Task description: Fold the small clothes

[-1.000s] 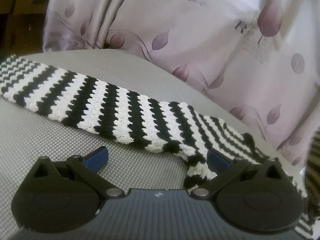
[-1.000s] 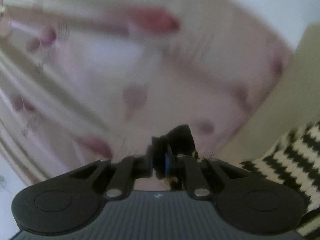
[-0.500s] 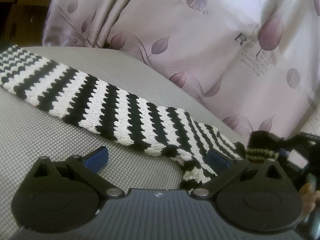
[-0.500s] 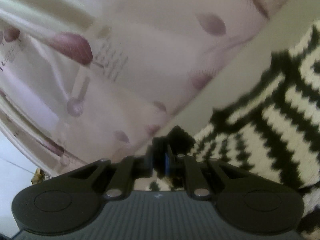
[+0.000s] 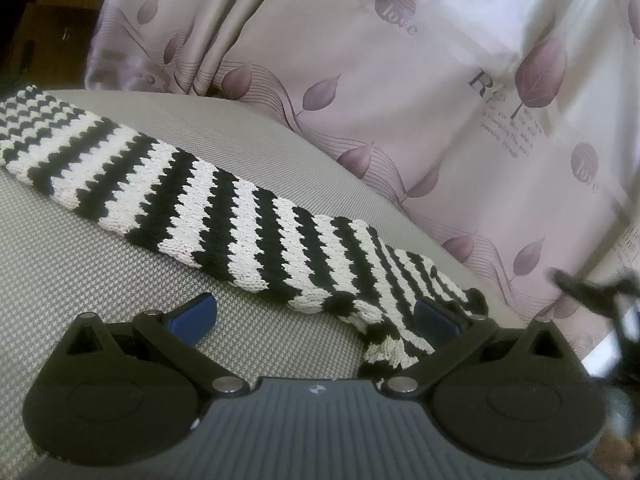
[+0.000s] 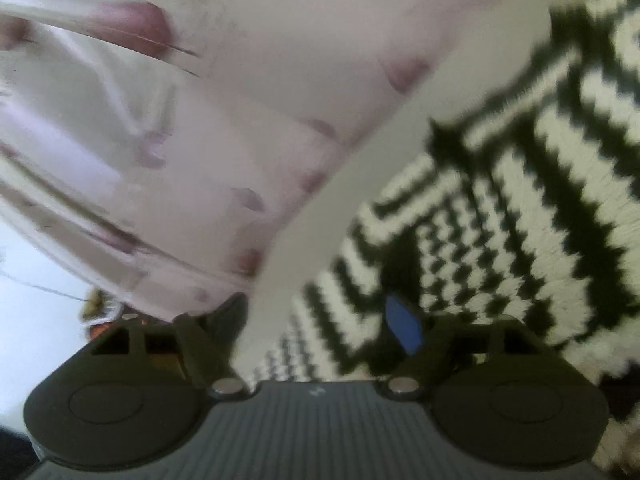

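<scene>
A black-and-white striped knitted garment lies flat on a grey woven surface, stretching from far left to near right. My left gripper is open and empty just above the surface, its right finger beside the garment's near edge. In the right wrist view the same garment fills the right half, blurred. My right gripper is open, with the garment's edge lying between and beyond its jaws.
A pale pink curtain with purple leaf print hangs right behind the surface's far edge and also fills the left of the right wrist view. Dark furniture shows at far left.
My right gripper was shut on a dark bit of the garment and has now opened, letting it go onto the surface. The left gripper has stayed open and barely moved.
</scene>
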